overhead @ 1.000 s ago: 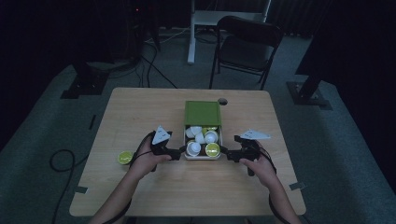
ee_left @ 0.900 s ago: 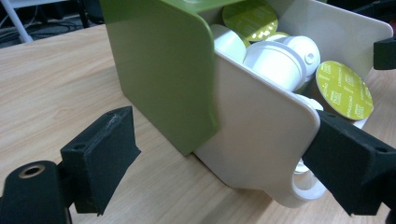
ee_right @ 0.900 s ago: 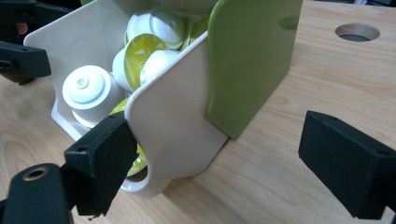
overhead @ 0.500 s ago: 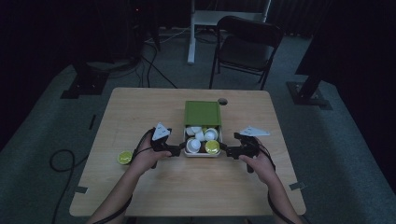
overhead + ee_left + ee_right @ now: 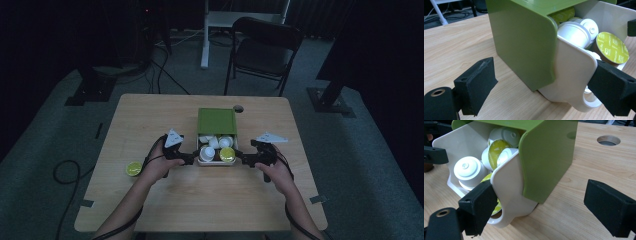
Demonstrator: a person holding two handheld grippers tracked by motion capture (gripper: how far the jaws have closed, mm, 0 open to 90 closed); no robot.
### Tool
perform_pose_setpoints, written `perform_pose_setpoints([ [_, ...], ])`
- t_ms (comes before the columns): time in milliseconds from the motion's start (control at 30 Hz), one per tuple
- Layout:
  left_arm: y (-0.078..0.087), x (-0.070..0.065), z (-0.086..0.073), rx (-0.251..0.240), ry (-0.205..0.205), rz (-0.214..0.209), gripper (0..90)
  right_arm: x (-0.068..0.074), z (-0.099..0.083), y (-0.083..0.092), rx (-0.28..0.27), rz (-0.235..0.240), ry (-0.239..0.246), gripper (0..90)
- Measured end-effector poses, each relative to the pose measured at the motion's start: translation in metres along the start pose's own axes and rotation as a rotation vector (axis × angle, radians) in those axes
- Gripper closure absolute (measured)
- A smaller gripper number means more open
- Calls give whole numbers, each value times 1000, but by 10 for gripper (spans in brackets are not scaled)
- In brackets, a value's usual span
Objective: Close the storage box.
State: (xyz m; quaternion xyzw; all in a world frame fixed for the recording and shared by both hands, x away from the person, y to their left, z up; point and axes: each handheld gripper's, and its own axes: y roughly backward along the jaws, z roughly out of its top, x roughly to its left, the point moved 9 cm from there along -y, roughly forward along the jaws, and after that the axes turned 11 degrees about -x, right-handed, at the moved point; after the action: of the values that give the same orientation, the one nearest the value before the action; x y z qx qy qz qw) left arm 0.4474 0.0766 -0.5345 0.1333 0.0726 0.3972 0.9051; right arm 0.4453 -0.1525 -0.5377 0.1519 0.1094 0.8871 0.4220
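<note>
A green box (image 5: 216, 121) stands mid-table with its white drawer (image 5: 216, 163) pulled out toward me. Inside lie several capsules, white ones (image 5: 574, 31) and ones with green lids (image 5: 612, 46). My left gripper (image 5: 187, 159) is at the drawer's left side. Its jaws have just been opening. They stand wide around the drawer's side wall (image 5: 571, 75) and the box corner, without pressing on them. My right gripper (image 5: 245, 160) is at the drawer's right side. It is open too, with the drawer's other side wall (image 5: 509, 182) and the box corner (image 5: 546, 157) between its jaws.
A loose green-lidded capsule (image 5: 133, 169) lies on the wooden table (image 5: 200, 200) left of my left hand. A round hole (image 5: 238, 108) sits in the tabletop behind the box. A folding chair (image 5: 262, 47) and cables stand beyond the table's far edge.
</note>
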Motion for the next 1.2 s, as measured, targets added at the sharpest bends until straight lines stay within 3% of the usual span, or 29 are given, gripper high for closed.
perform_pose_setpoints([
  [433, -7, 7, 2, 2, 18, 15, 103, -6, 3, -7, 2, -16, -15, 108],
  [1200, -16, 17, 6, 5, 6, 43, 103, -14, 8, -19, 10, -45, -23, 107],
])
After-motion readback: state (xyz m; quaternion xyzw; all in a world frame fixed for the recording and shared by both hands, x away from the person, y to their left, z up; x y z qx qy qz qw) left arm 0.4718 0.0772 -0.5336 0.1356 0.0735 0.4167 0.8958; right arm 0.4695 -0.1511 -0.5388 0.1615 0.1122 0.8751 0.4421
